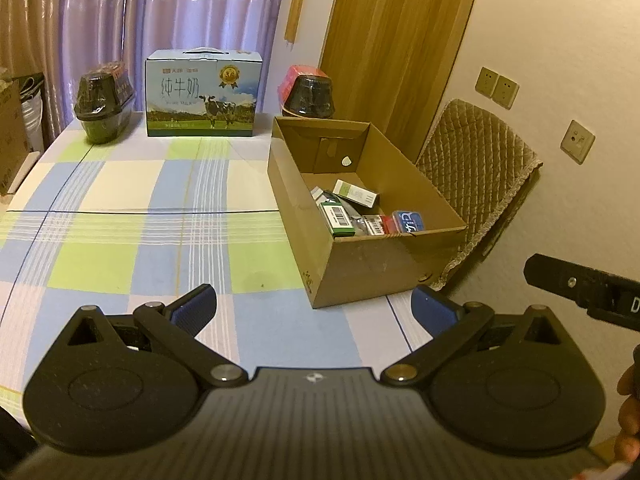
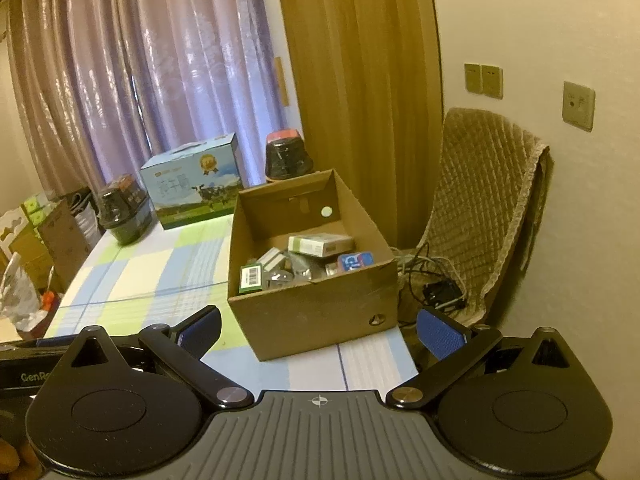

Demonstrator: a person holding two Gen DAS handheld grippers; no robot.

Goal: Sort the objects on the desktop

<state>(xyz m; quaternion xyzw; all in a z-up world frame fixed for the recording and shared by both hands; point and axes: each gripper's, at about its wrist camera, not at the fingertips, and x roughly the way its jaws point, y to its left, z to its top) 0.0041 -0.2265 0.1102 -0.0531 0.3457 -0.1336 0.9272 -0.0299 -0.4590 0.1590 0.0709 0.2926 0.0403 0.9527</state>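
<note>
A brown cardboard box [image 1: 372, 264] [image 2: 316, 308] stands on the checked tablecloth [image 1: 132, 240] at the table's right edge. Inside lie several small items: a green barcode packet [image 1: 338, 218] [image 2: 251, 278], a white-and-green carton [image 1: 356, 193] [image 2: 320, 244] and a blue packet [image 1: 408, 222] [image 2: 356, 261]. My left gripper [image 1: 314, 308] hangs open above the near table, short of the box, with nothing between its blue-padded fingers. My right gripper [image 2: 318, 330] is open too, just before the box's near wall. Part of the right gripper's body [image 1: 584, 290] shows at the right edge of the left wrist view.
At the table's back stand a blue milk carton case [image 1: 202, 94] [image 2: 192, 182] and two dark wrapped jars [image 1: 104, 106] [image 1: 308, 94]. A quilted chair [image 1: 476, 184] [image 2: 488, 216] with cables [image 2: 436, 284] sits right of the table. Boxes and bags [image 2: 36, 248] crowd the left floor.
</note>
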